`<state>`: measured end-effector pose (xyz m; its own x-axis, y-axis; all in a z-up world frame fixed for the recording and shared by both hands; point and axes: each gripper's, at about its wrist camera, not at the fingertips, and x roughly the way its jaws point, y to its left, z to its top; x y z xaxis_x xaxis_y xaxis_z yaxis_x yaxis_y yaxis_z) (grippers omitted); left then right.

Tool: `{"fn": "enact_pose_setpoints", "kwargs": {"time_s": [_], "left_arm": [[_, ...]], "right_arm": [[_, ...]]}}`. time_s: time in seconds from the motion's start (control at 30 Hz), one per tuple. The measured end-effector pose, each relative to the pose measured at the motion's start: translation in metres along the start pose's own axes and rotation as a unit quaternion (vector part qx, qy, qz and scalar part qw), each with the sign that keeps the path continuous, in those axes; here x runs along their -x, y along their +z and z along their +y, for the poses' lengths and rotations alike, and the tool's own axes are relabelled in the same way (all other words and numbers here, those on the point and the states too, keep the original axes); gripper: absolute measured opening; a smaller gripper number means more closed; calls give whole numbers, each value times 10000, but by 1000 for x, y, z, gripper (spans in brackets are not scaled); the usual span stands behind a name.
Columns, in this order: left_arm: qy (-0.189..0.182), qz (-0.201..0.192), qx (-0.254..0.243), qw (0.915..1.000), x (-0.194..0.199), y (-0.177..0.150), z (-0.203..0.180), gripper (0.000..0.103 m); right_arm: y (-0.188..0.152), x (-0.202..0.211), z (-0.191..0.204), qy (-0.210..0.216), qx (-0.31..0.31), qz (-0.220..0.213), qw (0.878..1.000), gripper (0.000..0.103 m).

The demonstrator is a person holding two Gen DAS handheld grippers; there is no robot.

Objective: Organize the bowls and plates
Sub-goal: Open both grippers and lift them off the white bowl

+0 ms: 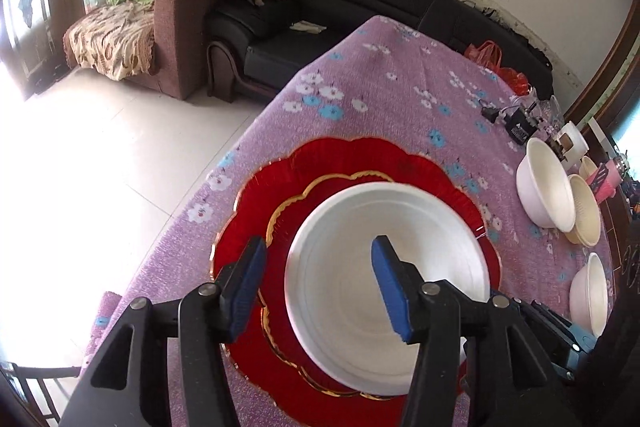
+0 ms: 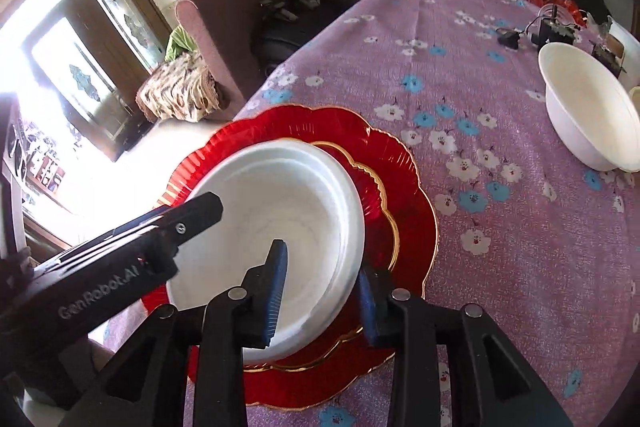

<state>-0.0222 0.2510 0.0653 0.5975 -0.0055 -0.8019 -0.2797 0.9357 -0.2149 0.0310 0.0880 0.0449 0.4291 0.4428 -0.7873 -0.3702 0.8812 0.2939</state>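
A white bowl (image 1: 400, 227) (image 2: 280, 195) sits on a small red gold-edged plate (image 1: 296, 203) (image 2: 376, 195). That plate lies on a larger red scalloped plate (image 1: 340, 155) (image 2: 420, 227) on the purple flowered tablecloth. My left gripper (image 1: 320, 287) is open astride the bowl's left rim, one blue pad outside and one inside, neither pressing. My right gripper (image 2: 322, 295) is open astride the near right rim in the same way. The left tool's black body (image 2: 120, 267) reaches across the bowl's left side in the right wrist view.
At the right stand a white bowl (image 1: 540, 187) (image 2: 588, 115), cream bowls (image 1: 584, 215) and another white bowl (image 1: 588, 291). A black adapter with cables (image 1: 516, 123) and a red bag (image 1: 492, 55) lie at the far end. The table edge (image 1: 240, 143) drops to the floor on the left.
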Motion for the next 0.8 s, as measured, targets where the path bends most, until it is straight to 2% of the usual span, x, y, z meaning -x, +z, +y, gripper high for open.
{"fn": "enact_pose_setpoints", "kwargs": {"time_s": [0.13, 0.17, 0.27, 0.33, 0.4, 0.43, 0.5, 0.63, 0.8], "left_arm": [[249, -572, 29, 9981, 31, -1, -3, 60], [377, -825, -7, 9959, 43, -4, -7, 61], [605, -1551, -175, 9859, 76, -11, -22, 77], [485, -2064, -216, 9770, 99, -19, -37, 96], [377, -2430, -342, 9687, 116, -26, -53, 103], [325, -2515, -436, 9663, 121, -29, -62, 103], [95, -2523, -694, 9651, 127, -32, -82, 103], [-409, -1990, -1030, 9737, 119, -35, -123, 103], [-554, -1638, -1296, 9764, 101, -51, -165, 103]], "right_arm": [[-4, 18, -5, 20, -83, -206, 9998, 36], [-5, 24, -7, 4, -100, -277, 9996, 36], [-14, 44, -17, -80, -107, -489, 9987, 40], [-21, 55, -27, -127, -162, -587, 9981, 44], [-29, 67, -40, -163, -247, -659, 9974, 44], [-34, 73, -49, -194, -295, -676, 9971, 44], [-46, 88, -68, -274, -420, -733, 9960, 44], [-69, 119, -114, -555, -730, -891, 9918, 44], [-93, 160, -170, -889, -1190, -1073, 9831, 44]]}}
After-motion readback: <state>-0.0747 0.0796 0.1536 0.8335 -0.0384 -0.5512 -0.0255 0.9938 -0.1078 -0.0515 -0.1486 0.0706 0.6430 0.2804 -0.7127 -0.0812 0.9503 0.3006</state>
